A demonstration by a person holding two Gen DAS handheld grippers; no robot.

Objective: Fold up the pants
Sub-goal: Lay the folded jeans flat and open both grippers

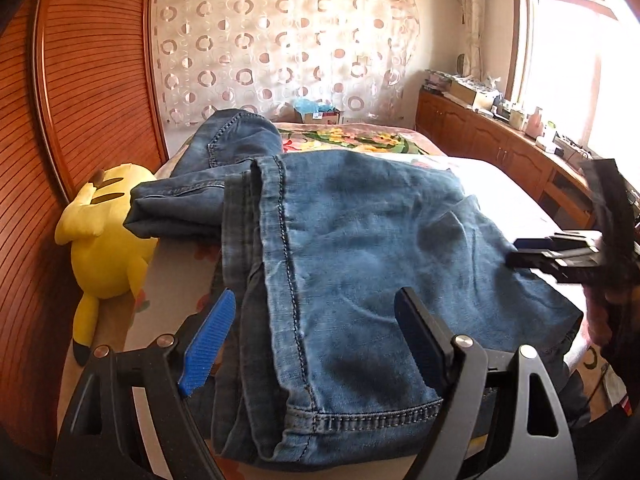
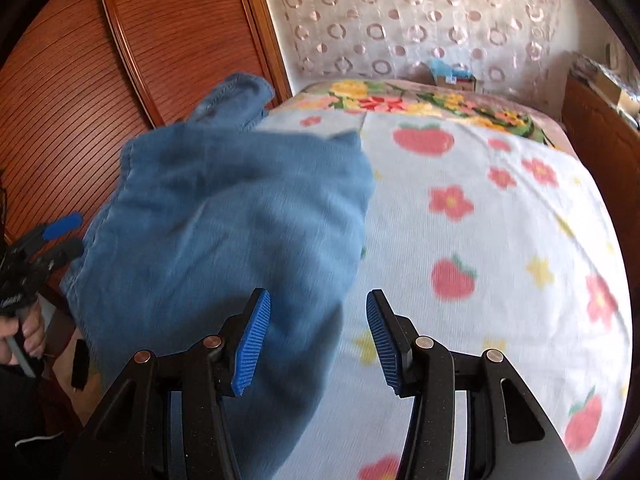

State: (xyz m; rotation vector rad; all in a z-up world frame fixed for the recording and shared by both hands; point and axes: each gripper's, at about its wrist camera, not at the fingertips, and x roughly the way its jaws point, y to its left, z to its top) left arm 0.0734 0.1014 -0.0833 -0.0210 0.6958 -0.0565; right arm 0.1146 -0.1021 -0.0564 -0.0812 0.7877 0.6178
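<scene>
Blue denim pants (image 1: pixel 352 264) lie folded on the bed, one leg doubled over with its hem near me and the other end trailing toward the headboard. My left gripper (image 1: pixel 316 344) is open, its blue-padded fingers straddling the near hem above the fabric. My right gripper (image 2: pixel 318 340) is open and empty over the pants' right edge (image 2: pixel 224 232); it also shows in the left wrist view (image 1: pixel 520 252) at the pants' right side. The left gripper shows in the right wrist view (image 2: pixel 60 236) at the pants' left edge.
The bed has a white blanket with strawberries and flowers (image 2: pixel 480 220). A yellow plush toy (image 1: pixel 104 240) lies left of the pants against the wooden headboard (image 1: pixel 80 80). A wooden cabinet with clutter (image 1: pixel 500 132) runs along the right under a window.
</scene>
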